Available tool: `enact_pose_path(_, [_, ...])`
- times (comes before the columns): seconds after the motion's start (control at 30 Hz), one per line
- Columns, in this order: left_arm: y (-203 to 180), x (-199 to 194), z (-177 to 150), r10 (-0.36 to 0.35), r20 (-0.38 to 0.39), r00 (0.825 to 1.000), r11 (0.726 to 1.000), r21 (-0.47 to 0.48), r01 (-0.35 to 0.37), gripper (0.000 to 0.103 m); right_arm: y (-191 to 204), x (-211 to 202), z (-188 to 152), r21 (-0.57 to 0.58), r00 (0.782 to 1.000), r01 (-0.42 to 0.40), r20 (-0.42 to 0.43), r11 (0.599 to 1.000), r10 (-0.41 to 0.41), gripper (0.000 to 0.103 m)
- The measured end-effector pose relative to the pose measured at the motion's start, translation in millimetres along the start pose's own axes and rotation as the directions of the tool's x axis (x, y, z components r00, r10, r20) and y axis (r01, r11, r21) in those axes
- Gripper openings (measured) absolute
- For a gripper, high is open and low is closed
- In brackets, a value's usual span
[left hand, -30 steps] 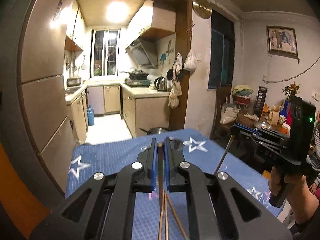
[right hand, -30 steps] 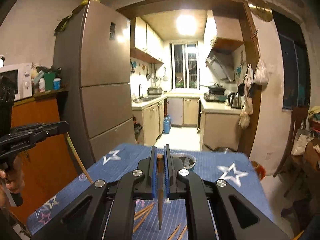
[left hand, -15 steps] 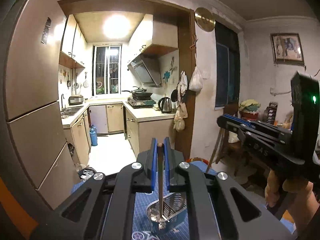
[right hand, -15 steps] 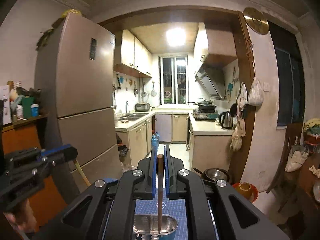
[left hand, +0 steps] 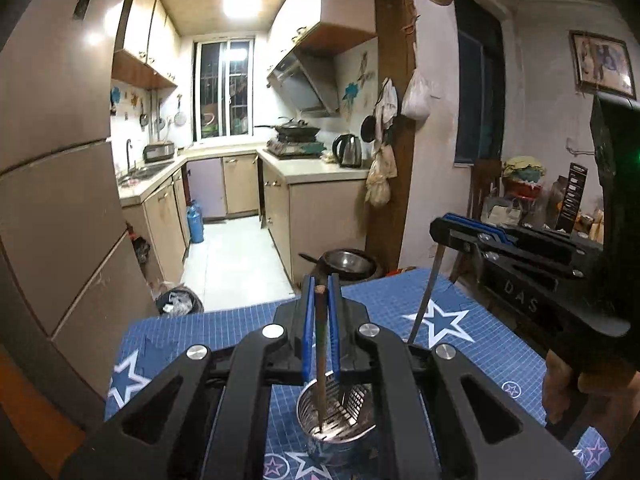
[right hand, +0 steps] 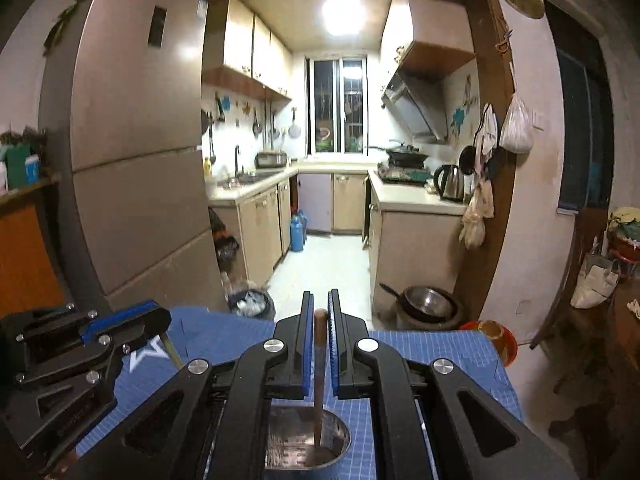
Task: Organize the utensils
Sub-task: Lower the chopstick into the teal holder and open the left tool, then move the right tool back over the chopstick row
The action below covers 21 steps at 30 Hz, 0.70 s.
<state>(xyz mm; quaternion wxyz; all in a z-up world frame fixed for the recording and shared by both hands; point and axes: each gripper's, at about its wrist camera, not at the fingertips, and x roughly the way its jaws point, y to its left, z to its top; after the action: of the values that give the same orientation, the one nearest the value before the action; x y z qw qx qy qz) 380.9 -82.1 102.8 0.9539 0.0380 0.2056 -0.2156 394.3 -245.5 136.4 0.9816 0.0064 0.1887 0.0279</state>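
Both grippers' fingers each pinch a chopstick upright over the metal holder (left hand: 336, 420); right gripper (left hand: 440, 232) reads "DAS".

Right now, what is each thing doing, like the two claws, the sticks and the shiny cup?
Left claw: shut on a chopstick.
Left chopstick: upright, tip down inside the metal holder.
Right claw: shut on a chopstick.
Right chopstick: upright, lower end inside the holder.
Metal holder: standing upright on the blue star cloth.
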Motion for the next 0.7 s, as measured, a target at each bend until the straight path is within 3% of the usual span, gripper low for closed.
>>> enact_pose_path(0.3, [13,-31,4,0.009,0.012,1.0,1.0,-0.018,-0.009,0.006,4,-28,-5,-0.001,1.0,0.016,0.012,1.0,-0.016,0.008])
enact_pose_path(0.4, [16,-45,15,0.018,0.024,1.0,1.0,-0.025,-0.018,0.024,0,-51,3,0.008,0.999,0.018,0.041,1.0,-0.019,0.008])
enact_pose_path(0.57, [13,-108,18,0.038,0.122,0.992,0.999,0.002,-0.039,0.027,-10,-117,0,-0.011,0.994,0.026,0.102,1.0,-0.025,0.009])
enact_pose_path(0.63, [7,-149,3,0.056,0.161,0.985,0.996,0.06,-0.066,0.028,-16,-156,-18,-0.018,0.994,0.016,0.107,1.0,-0.014,0.009])
enact_pose_path(0.7, [1,-185,-22,0.07,0.173,0.982,0.988,0.121,-0.092,0.037,-18,-192,-45,-0.047,0.994,0.013,0.108,0.999,-0.008,0.009])
